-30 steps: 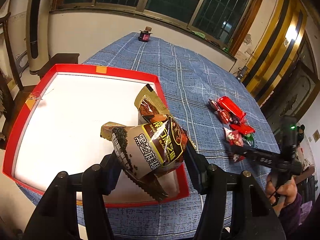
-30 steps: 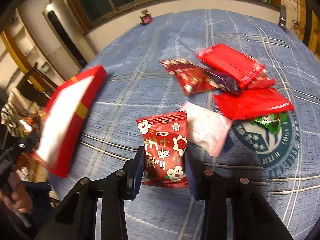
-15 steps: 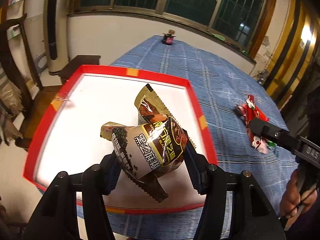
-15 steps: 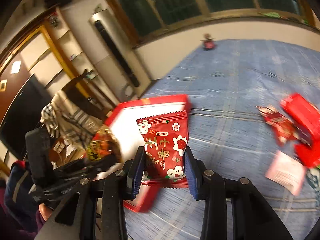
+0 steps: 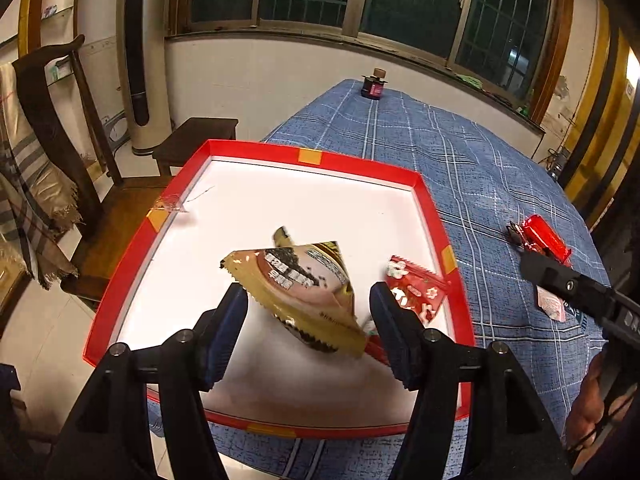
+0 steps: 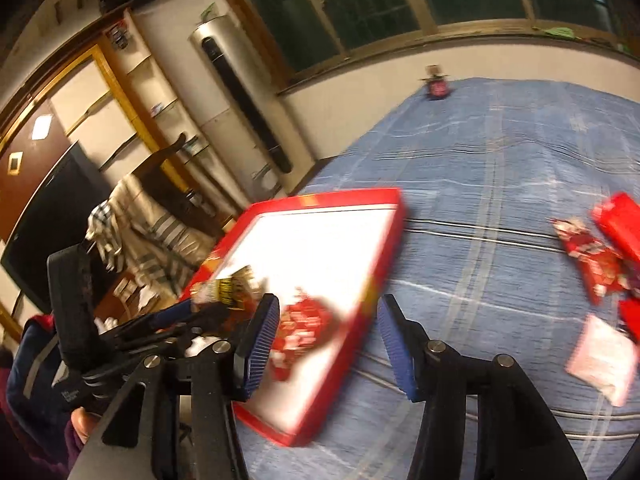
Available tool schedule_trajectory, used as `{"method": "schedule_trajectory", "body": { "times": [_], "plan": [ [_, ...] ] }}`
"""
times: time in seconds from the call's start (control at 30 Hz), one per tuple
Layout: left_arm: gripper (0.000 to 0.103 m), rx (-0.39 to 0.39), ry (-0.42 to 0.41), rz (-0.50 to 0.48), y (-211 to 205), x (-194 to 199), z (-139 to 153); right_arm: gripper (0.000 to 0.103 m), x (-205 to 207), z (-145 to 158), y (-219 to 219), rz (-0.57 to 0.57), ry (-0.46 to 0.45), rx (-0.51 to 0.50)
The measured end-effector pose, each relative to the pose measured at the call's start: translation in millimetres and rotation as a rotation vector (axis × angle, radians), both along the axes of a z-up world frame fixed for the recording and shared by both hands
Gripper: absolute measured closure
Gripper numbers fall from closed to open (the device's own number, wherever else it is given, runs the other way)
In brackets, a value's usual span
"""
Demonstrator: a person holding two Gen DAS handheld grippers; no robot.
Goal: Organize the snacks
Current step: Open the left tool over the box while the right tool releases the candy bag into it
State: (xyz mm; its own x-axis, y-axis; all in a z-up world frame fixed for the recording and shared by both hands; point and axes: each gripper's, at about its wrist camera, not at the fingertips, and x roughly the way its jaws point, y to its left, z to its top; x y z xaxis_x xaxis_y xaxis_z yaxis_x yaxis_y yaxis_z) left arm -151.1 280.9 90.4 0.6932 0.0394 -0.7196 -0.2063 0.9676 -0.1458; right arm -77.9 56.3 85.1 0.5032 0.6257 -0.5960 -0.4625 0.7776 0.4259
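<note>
Both tongs have just been opening: left tongs (image 5: 308, 316) released the sesame packet (image 5: 304, 288), right tongs (image 6: 326, 340) released the red candy packet (image 6: 304, 326) over the red tray (image 5: 256, 150).

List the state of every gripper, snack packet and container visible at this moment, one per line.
left gripper: open, jaws just widened, clear of the packet.
right gripper: open, jaws just widened, nothing pressed.
brown-gold packet: released, tilted over the tray.
red flowered packet: released, inside the tray by its right wall.
red tray: open-topped, on the table.
red packets: still on the blue cloth.
small jar: upright, capped.
</note>
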Motion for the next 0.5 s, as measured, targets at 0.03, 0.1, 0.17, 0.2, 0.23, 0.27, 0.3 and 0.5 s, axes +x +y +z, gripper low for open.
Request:
{"method": "schedule_trajectory", "body": {
  "times": [0.03,0.1,0.17,0.2,0.23,0.27,0.3,0.5],
  "plan": [
    [0.04,0.005,-0.001,-0.002,-1.7,-0.4,0.3,0.05,2.1,-2.8,-12.6,-0.027,0.005,0.002],
    [0.04,0.009,-0.007,-0.013,-6.8,0.7,2.8,0.05,6.5,-9.0,-39.0,-0.081,0.018,-0.001],
    [0.04,0.007,-0.017,-0.019,-9.9,-0.8,6.3,0.05,9.7,-15.9,-71.0,-0.15,0.035,0.002],
    [0.04,0.006,-0.026,-0.022,-11.2,-0.7,8.7,0.05,10.3,-18.2,-83.8,-0.176,0.041,0.006],
    [0.04,0.008,-0.035,-0.02,-11.5,-0.9,10.9,0.05,10.7,-21.5,-102.6,-0.215,0.049,0.012],
    [0.04,0.01,-0.047,-0.013,-12.3,-1.5,13.9,0.05,11.2,-23.2,-118.1,-0.246,0.052,0.017],
    [0.04,0.01,-0.06,-0.009,-13.4,-2.0,17.3,0.05,11.2,-24.7,-130.9,-0.272,0.054,0.022],
    [0.037,0.019,-0.138,-0.036,-33.7,-1.5,37.3,0.046,6.2,-31.9,-211.3,-0.429,0.074,0.074]
  ]
}}
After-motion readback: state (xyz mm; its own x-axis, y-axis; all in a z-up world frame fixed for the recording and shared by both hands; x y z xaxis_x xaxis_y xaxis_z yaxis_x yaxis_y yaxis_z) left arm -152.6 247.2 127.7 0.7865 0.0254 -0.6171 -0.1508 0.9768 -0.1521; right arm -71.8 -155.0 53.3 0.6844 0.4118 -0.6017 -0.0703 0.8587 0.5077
